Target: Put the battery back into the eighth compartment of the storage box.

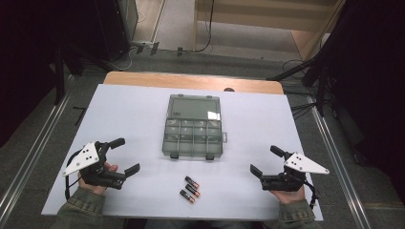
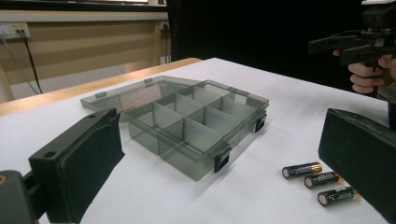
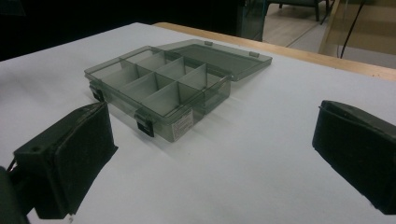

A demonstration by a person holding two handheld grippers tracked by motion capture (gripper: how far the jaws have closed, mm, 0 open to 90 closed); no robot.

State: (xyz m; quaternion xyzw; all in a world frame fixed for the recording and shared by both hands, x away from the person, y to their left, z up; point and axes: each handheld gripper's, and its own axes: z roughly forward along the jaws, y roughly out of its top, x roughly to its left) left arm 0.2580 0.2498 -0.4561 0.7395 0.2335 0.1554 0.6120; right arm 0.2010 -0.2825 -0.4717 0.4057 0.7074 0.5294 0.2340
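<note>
A smoky clear compartment box (image 1: 193, 135) (image 2: 196, 123) (image 3: 161, 86) lies open in the middle of the white table, lid folded back flat and its compartments empty. Three AA batteries (image 1: 190, 189) (image 2: 322, 181) lie side by side in front of it near the table's front edge. My left gripper (image 1: 125, 155) (image 2: 219, 163) rests at the front left, jaws wide apart and empty. At the front right my right gripper (image 1: 265, 160) (image 3: 215, 158) (image 2: 343, 46) is held the same way, open with nothing between its jaws.
The white table top (image 1: 133, 114) sits on a wooden table whose edge (image 1: 191, 81) shows at the back. Dark stands and cables lie on the floor around it. Metal rails (image 1: 334, 157) run along both sides.
</note>
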